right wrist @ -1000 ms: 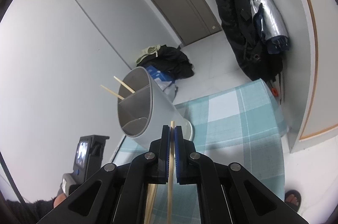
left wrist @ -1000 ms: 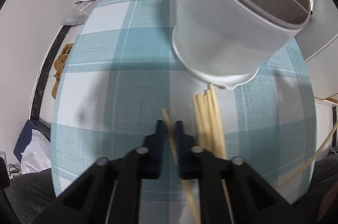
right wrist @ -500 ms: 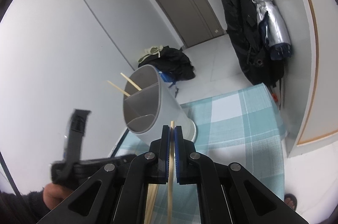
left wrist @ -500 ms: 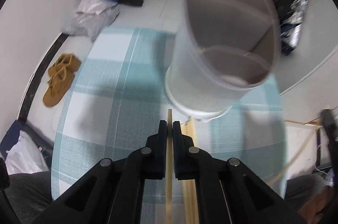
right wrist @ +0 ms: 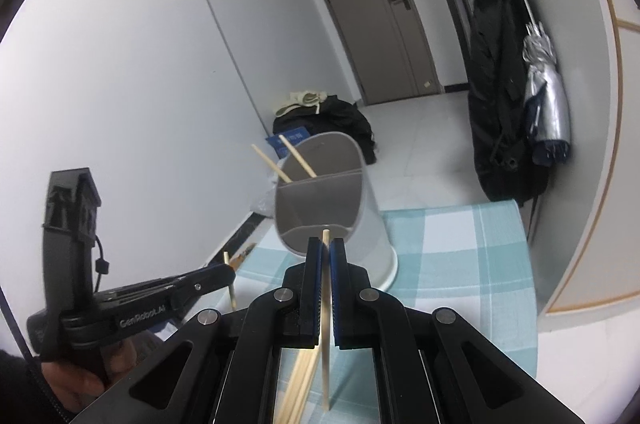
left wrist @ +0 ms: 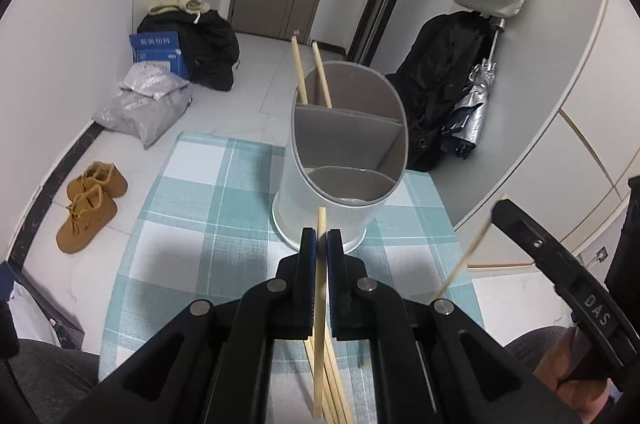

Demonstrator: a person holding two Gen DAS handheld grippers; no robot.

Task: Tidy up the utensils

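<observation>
Left wrist: left gripper [left wrist: 321, 238] jaws clamp a chopstick [left wrist: 319, 308].

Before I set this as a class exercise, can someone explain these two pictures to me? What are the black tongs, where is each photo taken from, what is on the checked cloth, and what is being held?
There is no robot here. A person holds a hand-operated black clamp in each hand, and each clamp carries a wide-angle camera looking forward along its two fingers. One picture comes from the left gripper, the other from the right gripper; each clamp also shows at the edge of the other's picture.

On the checked tablecloth stands a grey utensil holder with divided compartments. Two chopsticks already stand in its far compartment. More loose chopsticks lie on the cloth close to the person.

Each clamp is shut on one chopstick: the left chopstick and the right chopstick, both raised near the holder.
</observation>
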